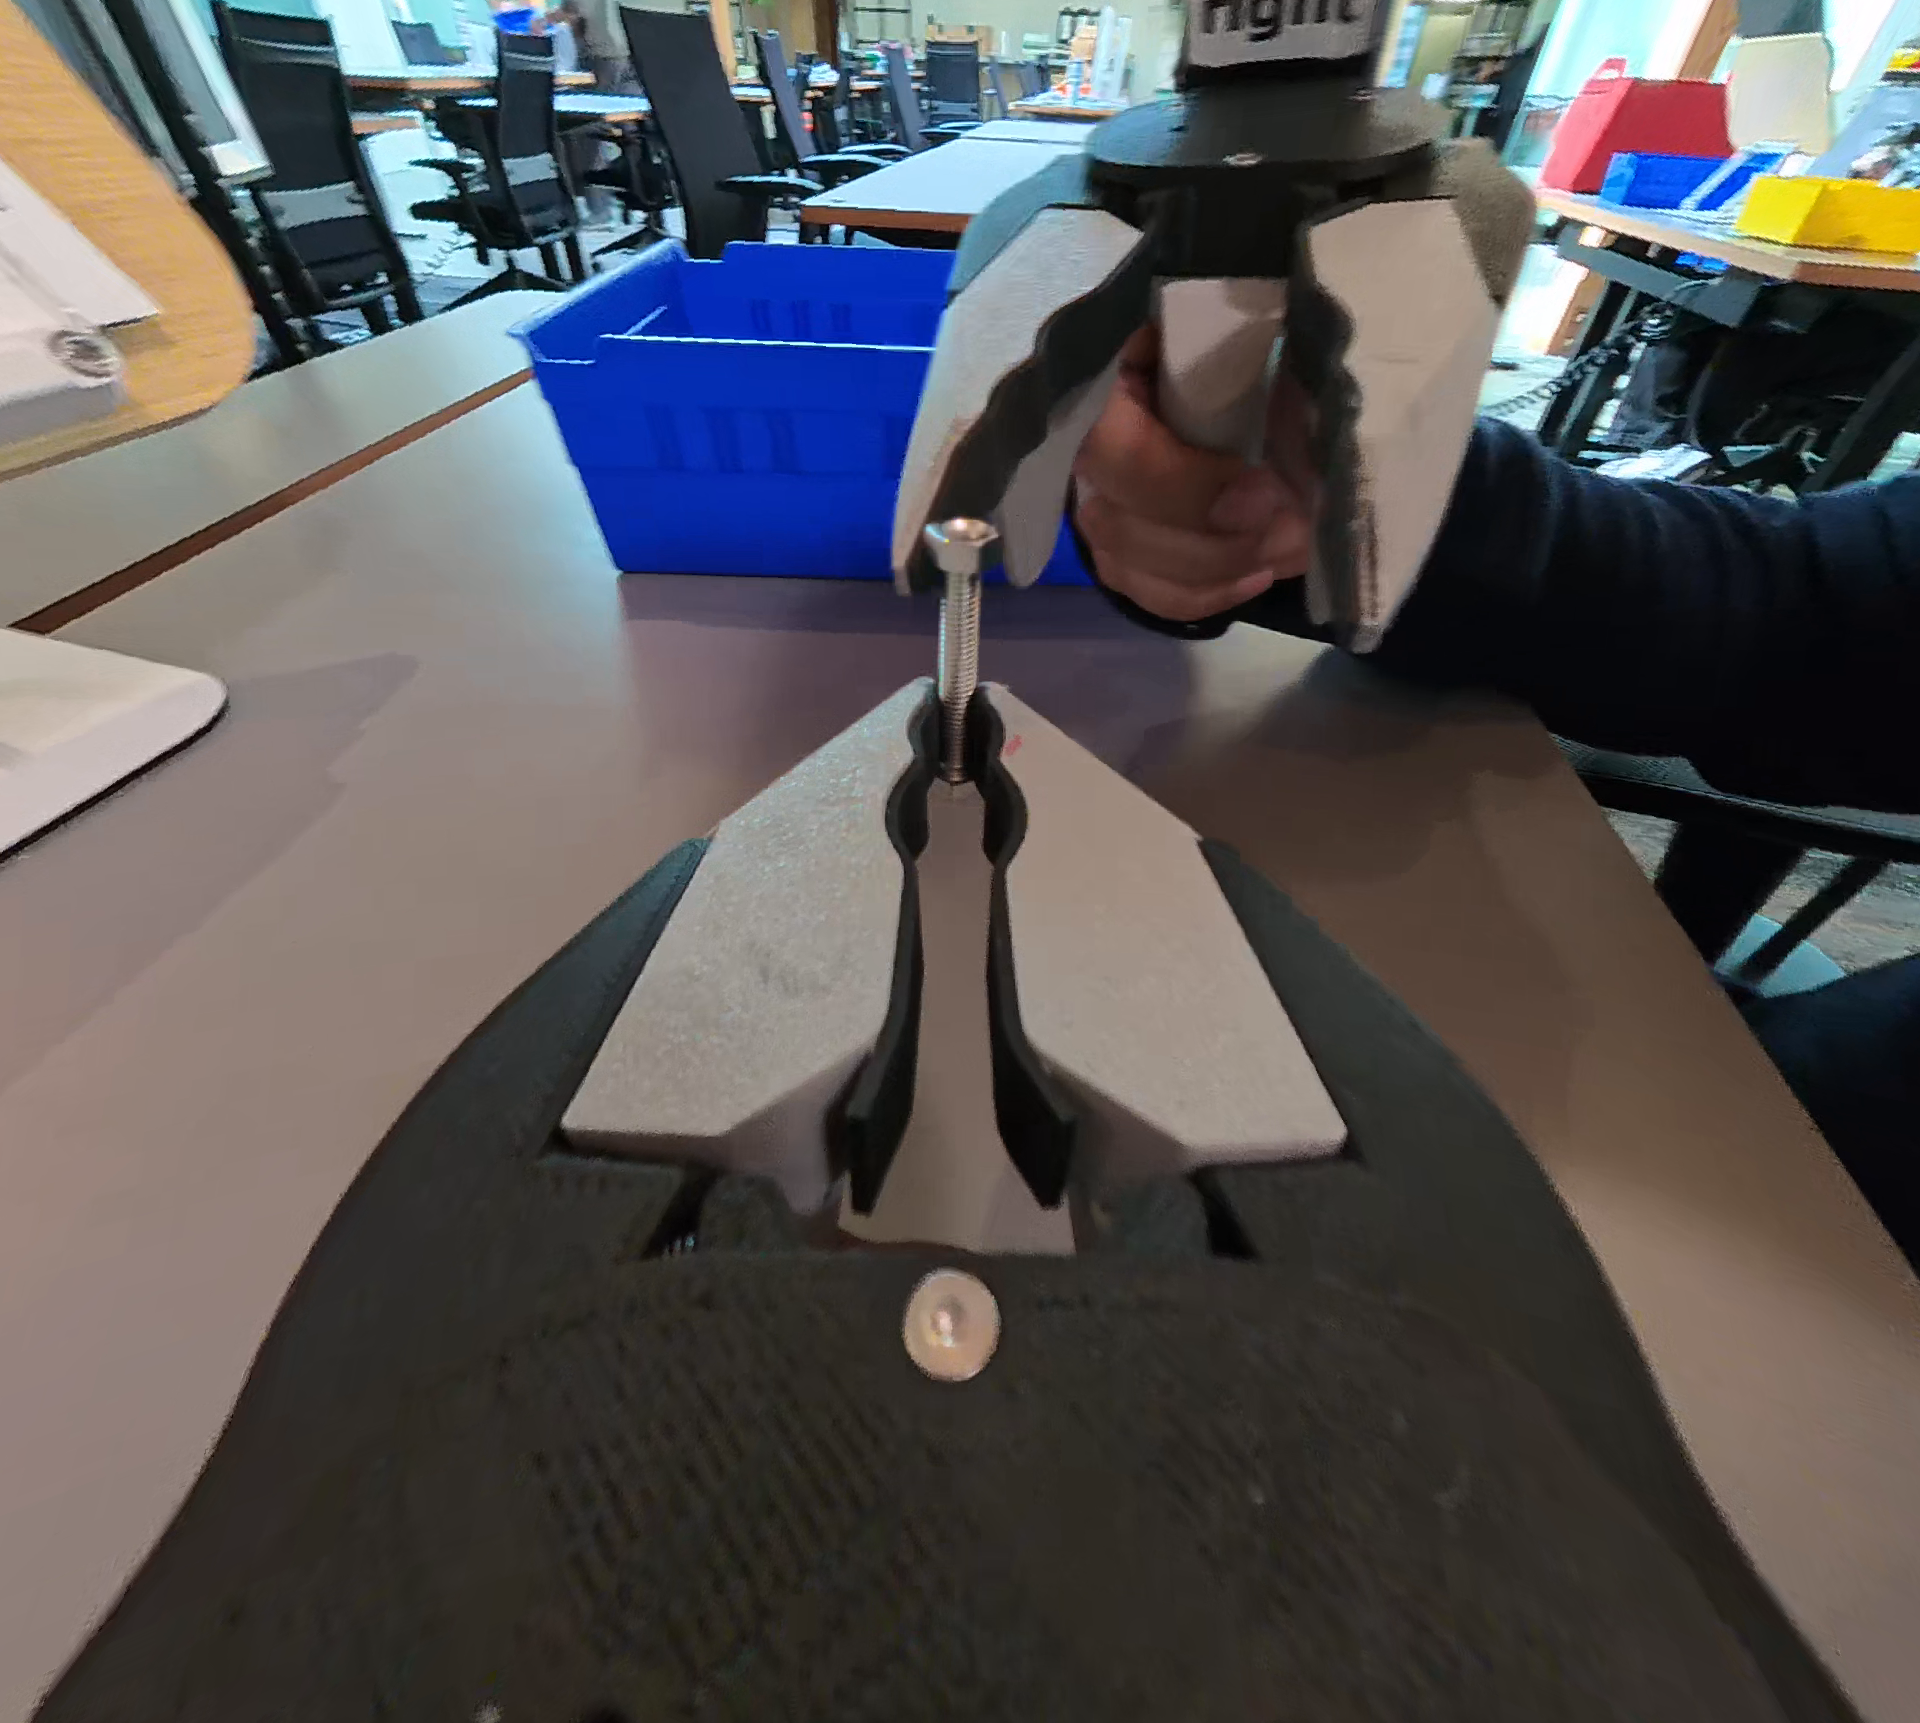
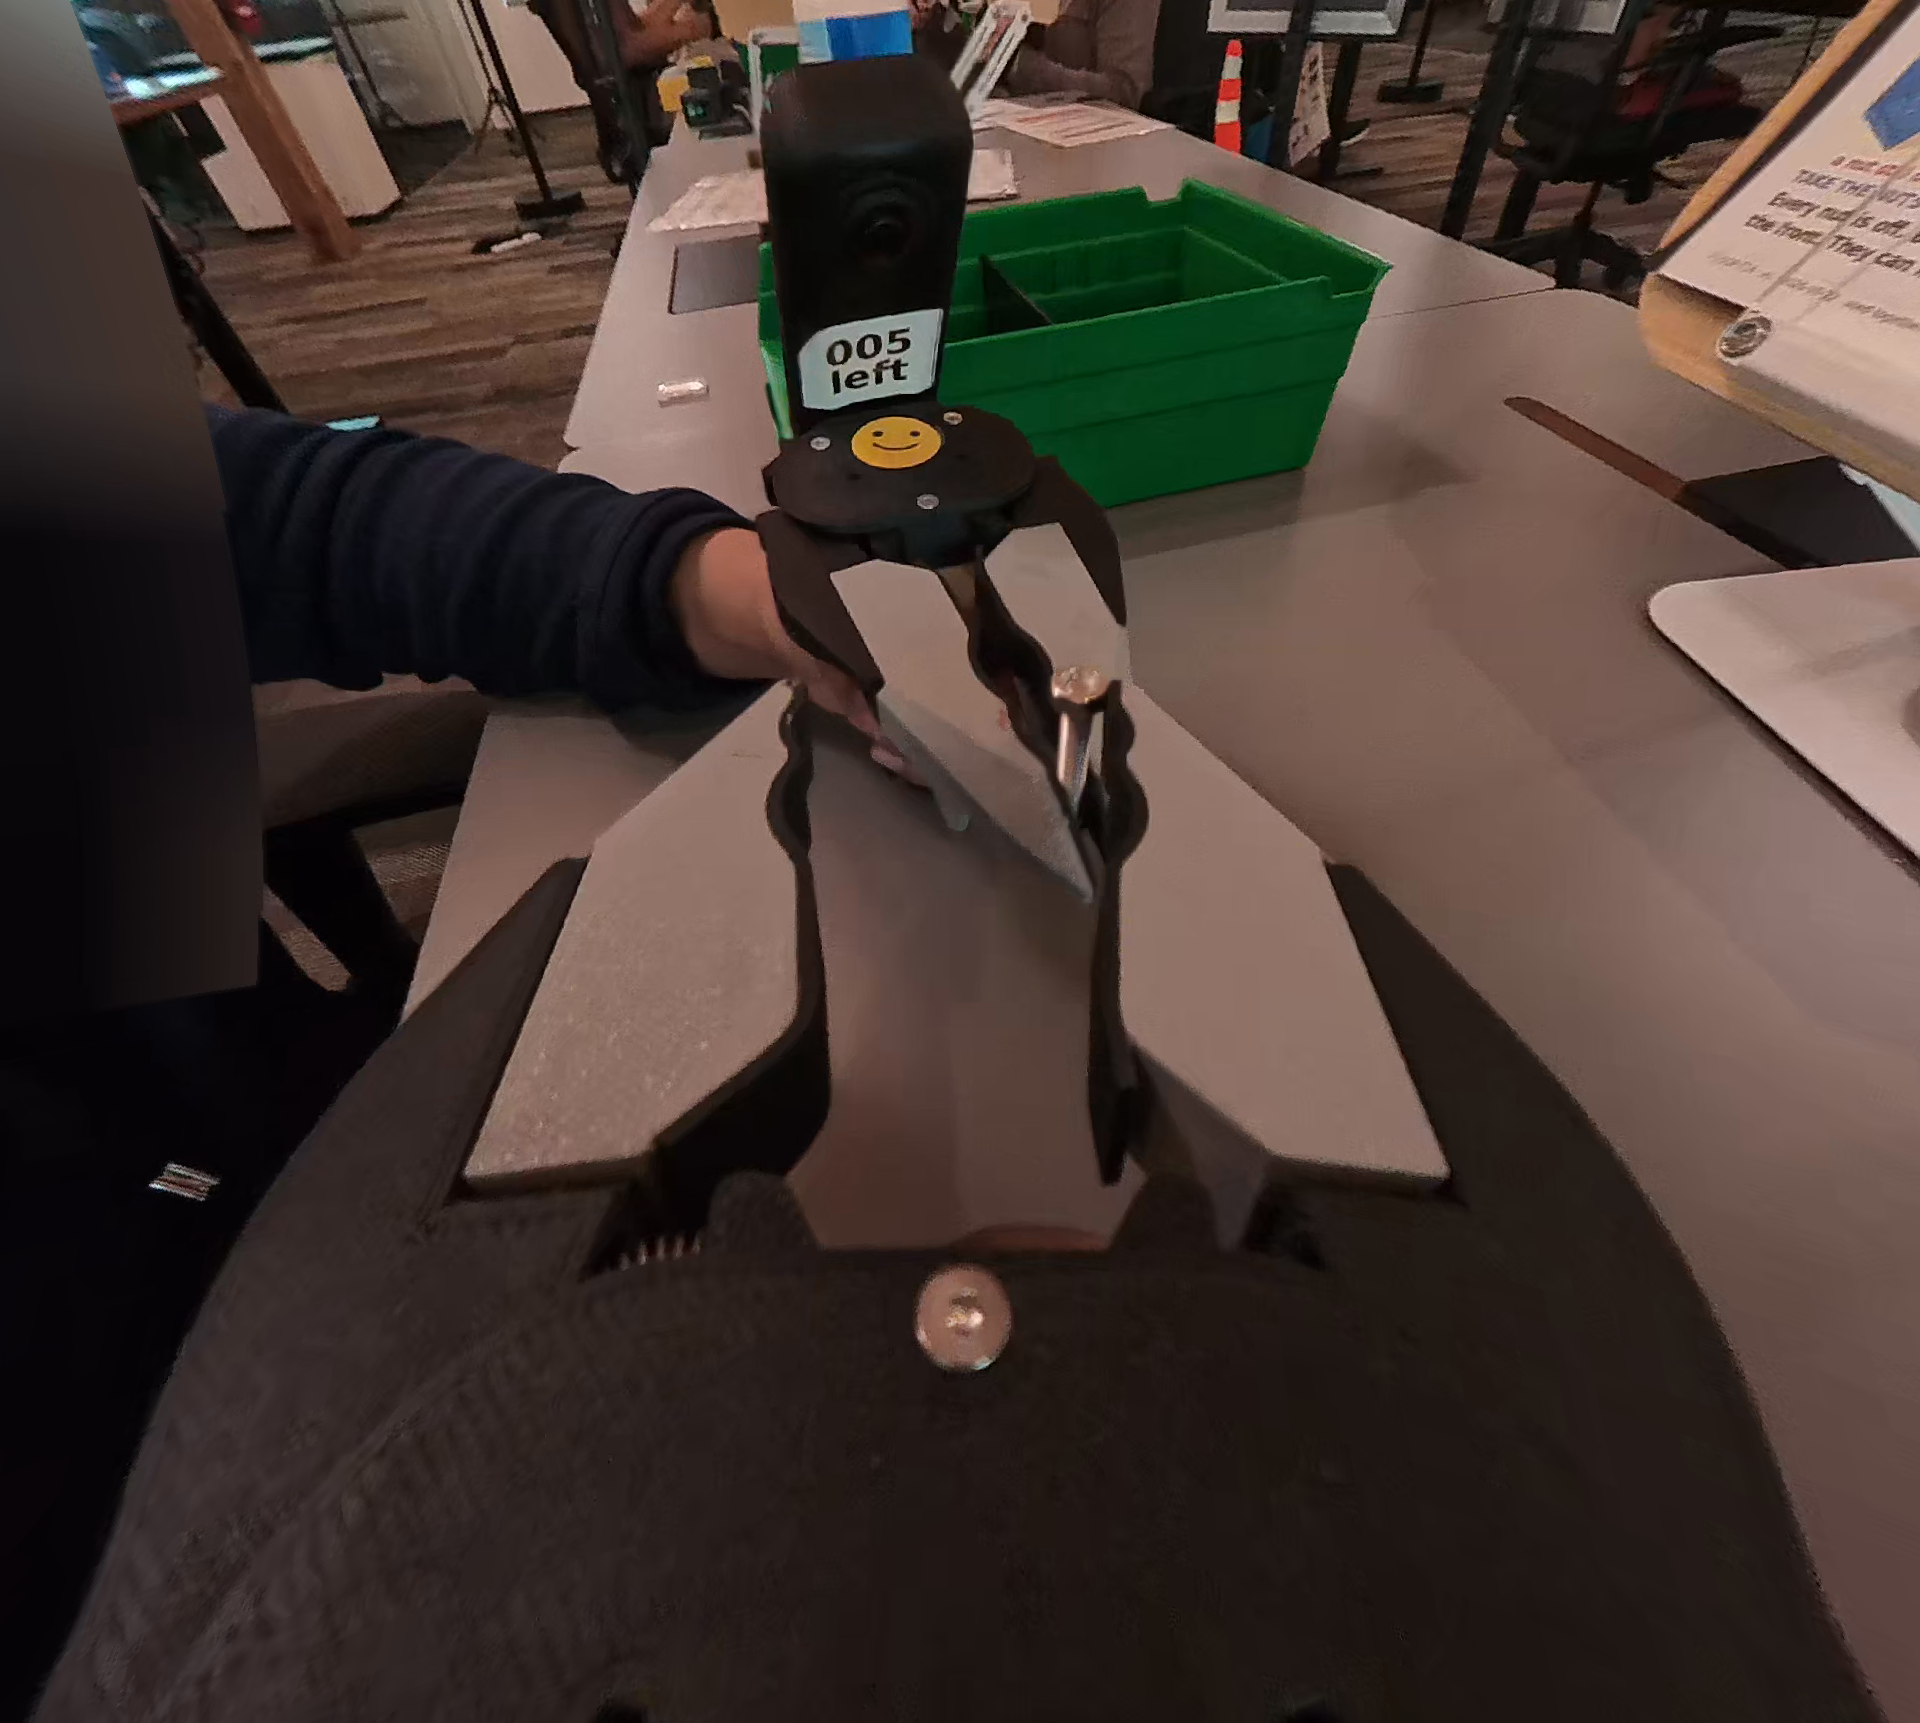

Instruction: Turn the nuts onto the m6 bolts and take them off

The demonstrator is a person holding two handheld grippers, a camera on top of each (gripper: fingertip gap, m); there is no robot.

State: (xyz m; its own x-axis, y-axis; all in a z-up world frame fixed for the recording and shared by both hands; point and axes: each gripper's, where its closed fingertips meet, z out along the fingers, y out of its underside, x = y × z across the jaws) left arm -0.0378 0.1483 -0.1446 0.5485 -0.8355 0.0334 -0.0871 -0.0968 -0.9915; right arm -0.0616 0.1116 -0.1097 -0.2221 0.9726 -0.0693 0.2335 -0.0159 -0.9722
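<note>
The left hand-held gripper (image 1: 961, 743) fills the lower half of its own view, its two fingers pressed together on the threaded shank of an M6 bolt (image 1: 958, 634). The bolt stands upright out of the fingertips at the centre of the frame, its flat head on top, clear of the grey surface (image 1: 416, 842) below. No nut shows on the visible thread.

Above and to the right in that view hangs the right hand-held gripper (image 1: 1138, 587), pointing down, its fingers spread wide apart with nothing between them; one fingertip sits just beside the bolt head. A hand (image 1: 1184, 510) in a dark blue sleeve grips its handle behind the fingers. A blue bin (image 1: 748, 416) stands on the surface behind, at mid-frame.

From the right wrist view the same gripper's fingers (image 2: 644, 998) splay across the lower frame (plainly parted), and the left gripper faces it at centre, with the bolt leaning close to the right-hand fingertip. A green bin (image 2: 1174, 385) with inner dividers sits on the surface beyond it, upper right of centre. A white pad's corner (image 2: 1818, 665) shows at the right edge.
</note>
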